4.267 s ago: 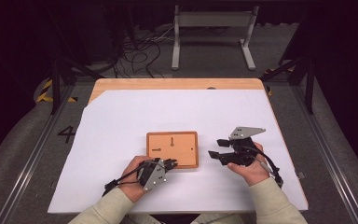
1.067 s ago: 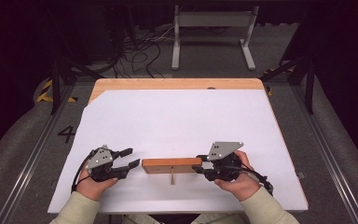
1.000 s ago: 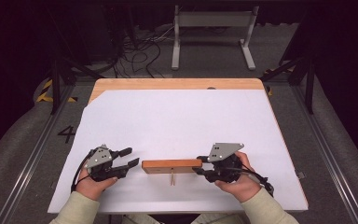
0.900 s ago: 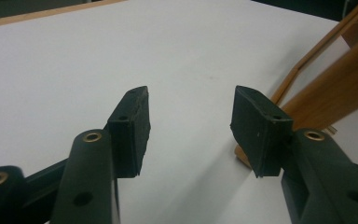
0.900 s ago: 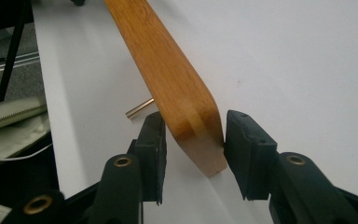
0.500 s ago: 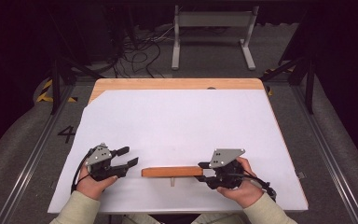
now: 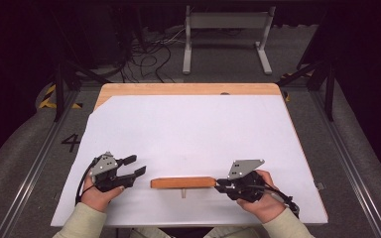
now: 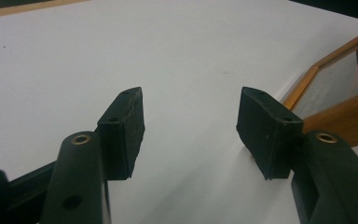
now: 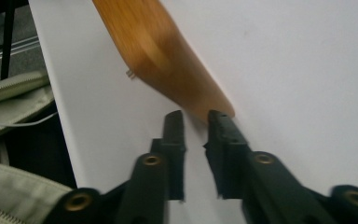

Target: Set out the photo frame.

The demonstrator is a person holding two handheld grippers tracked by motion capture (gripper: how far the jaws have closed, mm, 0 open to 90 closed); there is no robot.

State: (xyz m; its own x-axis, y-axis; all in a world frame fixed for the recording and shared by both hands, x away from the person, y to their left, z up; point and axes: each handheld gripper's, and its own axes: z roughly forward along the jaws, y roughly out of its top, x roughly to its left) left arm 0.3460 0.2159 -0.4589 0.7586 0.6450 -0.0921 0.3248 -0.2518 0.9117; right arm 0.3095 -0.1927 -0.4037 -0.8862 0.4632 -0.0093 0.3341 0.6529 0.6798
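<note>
R gripper jaws just narrowed at wooden frame corner; L gripper open, empty.

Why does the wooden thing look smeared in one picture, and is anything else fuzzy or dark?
In the right gripper view the wooden frame is motion-blurred and soft. In the left gripper view the near black fingers are sharp, and the frame's glass at the right edge shows dull glare. In the high view the white table sheet is evenly lit, the surroundings dark.
</note>
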